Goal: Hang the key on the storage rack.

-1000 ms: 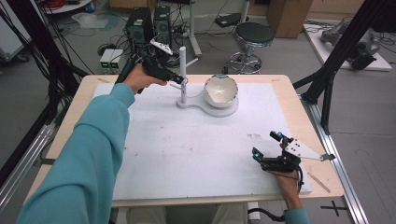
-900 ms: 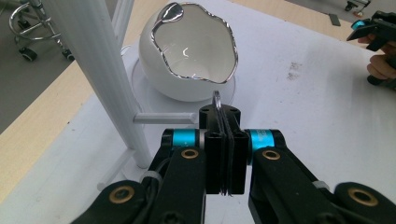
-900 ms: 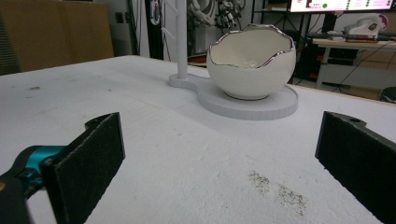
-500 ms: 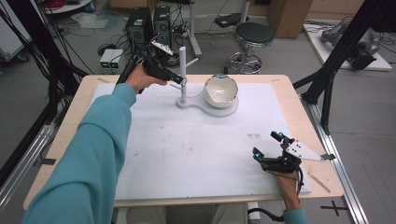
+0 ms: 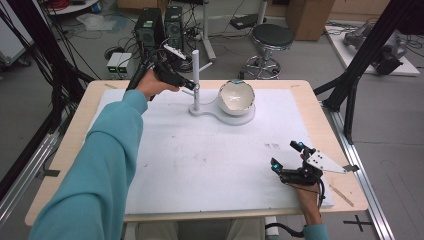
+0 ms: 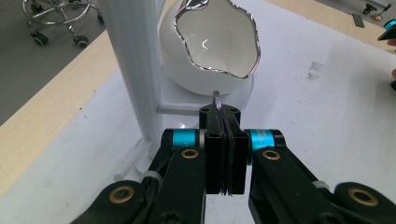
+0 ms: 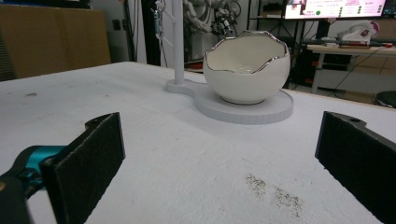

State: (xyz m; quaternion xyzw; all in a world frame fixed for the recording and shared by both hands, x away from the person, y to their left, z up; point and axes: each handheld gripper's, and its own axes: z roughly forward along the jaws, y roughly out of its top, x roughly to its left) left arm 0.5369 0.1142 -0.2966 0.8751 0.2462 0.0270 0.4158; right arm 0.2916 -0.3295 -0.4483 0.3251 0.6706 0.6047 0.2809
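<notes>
a light wooden table (image 5: 80,130) carries everything, its tan top showing as a border at the left, far and right edges. a white mat (image 5: 200,160) lies flat on it and covers most of the top, marked with faint grey smudges near the middle and a small dark speckled patch (image 5: 272,146) toward the right. on the far part of the mat sits a white stand base (image 5: 240,119), a flat round plate joined to a smaller foot from which a white upright post (image 5: 196,75) rises. a white eggshell-shaped bowl (image 5: 236,97) with a jagged silver rim rests on the round plate. a thin pale strip (image 5: 343,195) lies on the bare wood near the right front corner.
</notes>
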